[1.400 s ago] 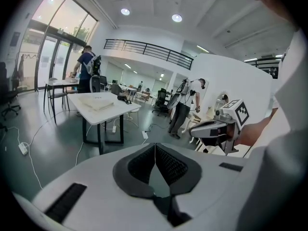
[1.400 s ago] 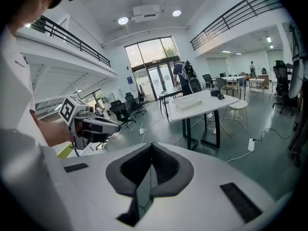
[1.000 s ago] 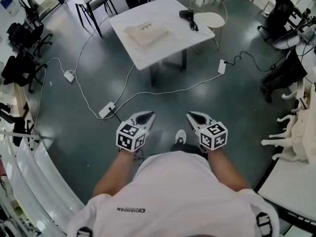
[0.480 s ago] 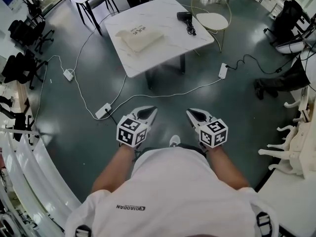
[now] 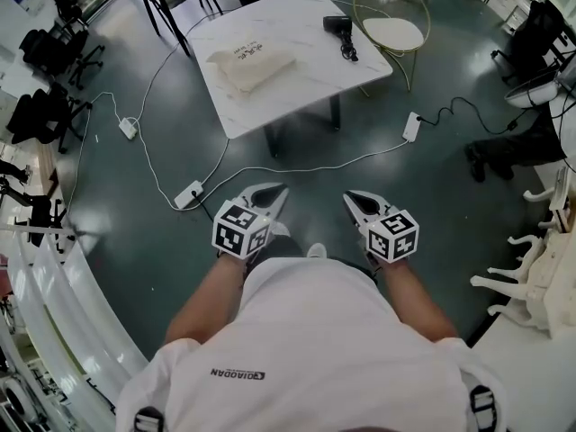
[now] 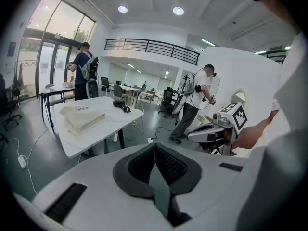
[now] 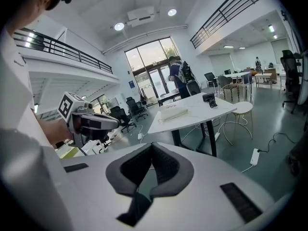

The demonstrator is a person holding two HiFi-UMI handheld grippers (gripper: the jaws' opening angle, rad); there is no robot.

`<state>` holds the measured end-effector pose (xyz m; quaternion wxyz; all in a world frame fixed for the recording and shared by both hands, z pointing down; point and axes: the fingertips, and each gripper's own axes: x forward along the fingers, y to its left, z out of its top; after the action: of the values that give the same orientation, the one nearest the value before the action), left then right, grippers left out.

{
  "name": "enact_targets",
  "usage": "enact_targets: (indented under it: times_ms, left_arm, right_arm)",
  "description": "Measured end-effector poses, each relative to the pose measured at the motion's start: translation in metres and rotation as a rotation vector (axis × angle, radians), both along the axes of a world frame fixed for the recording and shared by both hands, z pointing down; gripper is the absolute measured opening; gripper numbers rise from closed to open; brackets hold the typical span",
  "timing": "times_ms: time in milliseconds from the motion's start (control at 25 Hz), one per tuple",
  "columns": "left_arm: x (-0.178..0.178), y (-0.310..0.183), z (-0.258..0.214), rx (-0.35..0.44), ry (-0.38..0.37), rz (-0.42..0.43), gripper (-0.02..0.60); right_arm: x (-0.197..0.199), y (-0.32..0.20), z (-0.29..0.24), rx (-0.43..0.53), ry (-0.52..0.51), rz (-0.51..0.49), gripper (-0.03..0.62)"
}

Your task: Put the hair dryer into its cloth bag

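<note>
With both closed on nothing, the right gripper point(image 5: 353, 198) faces the distant hair dryer point(image 5: 338, 27), and the left gripper point(image 5: 274, 192) faces the cloth bag point(image 5: 252, 66).

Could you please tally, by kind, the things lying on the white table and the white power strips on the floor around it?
Hair dryer: 1
Cloth bag: 1
Power strips: 3
Total: 5

The head view looks steeply down over the person's shoulders at the left gripper point(image 5: 278, 191) and right gripper point(image 5: 350, 197), the counter point(image 5: 306, 79) well ahead. Each gripper view rides close behind its own jaws, facing that distant counter, shared by all three.
</note>
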<state>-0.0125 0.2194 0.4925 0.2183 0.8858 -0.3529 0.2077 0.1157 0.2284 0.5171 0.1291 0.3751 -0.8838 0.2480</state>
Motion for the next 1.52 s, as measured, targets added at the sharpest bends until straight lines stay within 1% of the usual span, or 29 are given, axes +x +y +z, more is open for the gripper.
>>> enact_targets:
  times_ms: [200, 320, 480, 680, 800, 920, 1040, 1200, 1320, 1520]
  left_arm:
    - [0.003, -0.018, 0.007, -0.012, 0.004, -0.002, 0.031]
    - [0.016, -0.033, 0.011, -0.017, 0.020, 0.026, 0.031]
    - [0.033, -0.062, 0.011, -0.001, 0.030, 0.078, 0.031]
    - [0.038, -0.103, 0.007, 0.016, 0.049, 0.090, 0.031]
    - [0.029, -0.128, 0.011, 0.005, 0.046, 0.088, 0.031]
    - [0.012, -0.160, 0.018, -0.009, 0.036, 0.065, 0.031]
    - [-0.001, -0.194, 0.018, -0.018, 0.052, 0.044, 0.031]
    - [-0.018, -0.243, 0.017, -0.013, 0.063, 0.038, 0.031]
    - [-0.032, -0.278, 0.019, -0.005, 0.053, 0.037, 0.031]
    - [-0.053, -0.331, 0.022, 0.003, 0.033, 0.034, 0.031]
  right_arm:
    - [0.004, -0.009, 0.001, -0.001, 0.009, -0.003, 0.022]
    - [0.019, -0.021, 0.007, -0.012, 0.020, 0.037, 0.023]
    - [0.041, -0.047, 0.004, -0.002, 0.027, 0.108, 0.023]
    - [0.050, -0.077, 0.008, -0.010, 0.049, 0.138, 0.023]
    - [0.040, -0.103, 0.009, -0.023, 0.052, 0.130, 0.021]
    - [0.021, -0.135, 0.007, -0.025, 0.057, 0.100, 0.023]
    - [0.007, -0.169, 0.007, -0.035, 0.070, 0.077, 0.023]
    - [-0.008, -0.222, 0.003, -0.031, 0.095, 0.064, 0.023]
    - [-0.020, -0.260, -0.002, -0.020, 0.107, 0.063, 0.023]
    - [-0.037, -0.308, -0.001, -0.021, 0.134, 0.060, 0.023]
